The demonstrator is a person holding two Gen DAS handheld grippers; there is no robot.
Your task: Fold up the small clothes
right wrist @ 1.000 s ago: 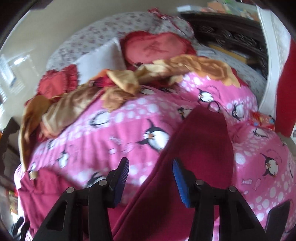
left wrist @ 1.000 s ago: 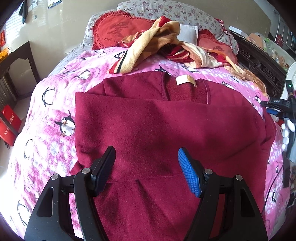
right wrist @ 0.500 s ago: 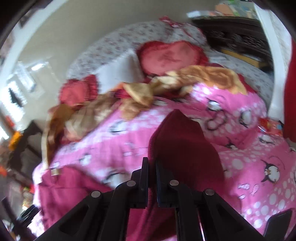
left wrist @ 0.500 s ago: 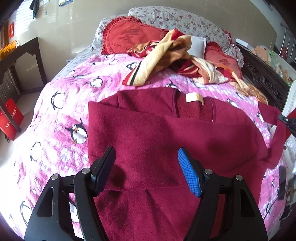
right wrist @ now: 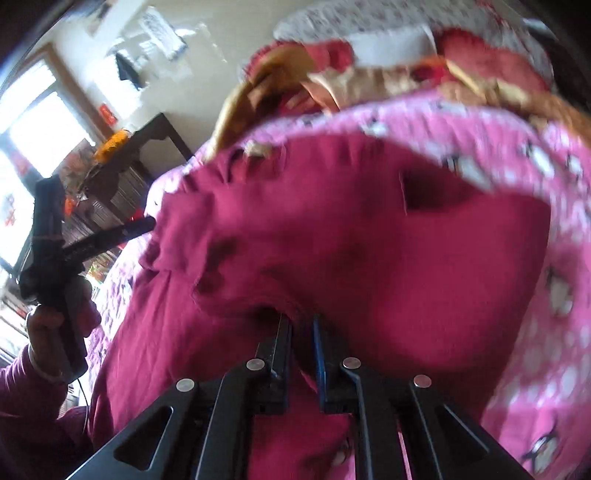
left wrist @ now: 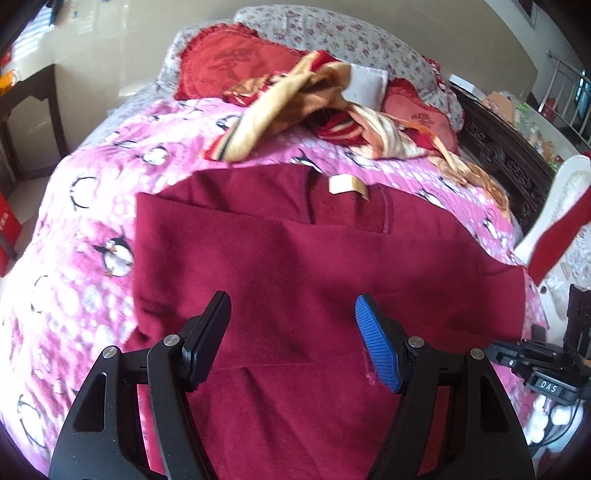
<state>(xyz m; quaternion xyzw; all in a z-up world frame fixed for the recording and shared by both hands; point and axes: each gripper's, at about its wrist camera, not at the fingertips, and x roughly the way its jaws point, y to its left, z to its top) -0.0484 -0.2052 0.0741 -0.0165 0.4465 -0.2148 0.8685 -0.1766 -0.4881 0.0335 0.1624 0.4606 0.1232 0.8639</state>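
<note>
A dark red sweater is spread flat on a pink penguin-print blanket that covers the bed. In the left wrist view its collar, marked by a cream neck label, points toward twelve o'clock, and its body fills the middle and the six o'clock part of the picture. A fold line is seen running from about nine o'clock up toward two o'clock across the chest.

The left gripper is held over the lower body of the sweater with its fingers spread wide; nothing is caught between the black pad and the blue pad. The same gripper is seen in the right wrist view at nine o'clock, carried by a hand in a magenta sleeve.

The right gripper is seen at six o'clock in its own blurred view. Its fingers are drawn almost together and a bunch of the sweater is pinched between them, though the jaws are just easing open. The cloth is lifted and rumpled in front of them, spreading toward eleven and two o'clock.

At twelve o'clock in the left wrist view, beyond the collar, a tan and red striped blanket lies crumpled against two red embroidered cushions and a floral pillow. A dark carved wooden bed frame is seen at two o'clock.
</note>
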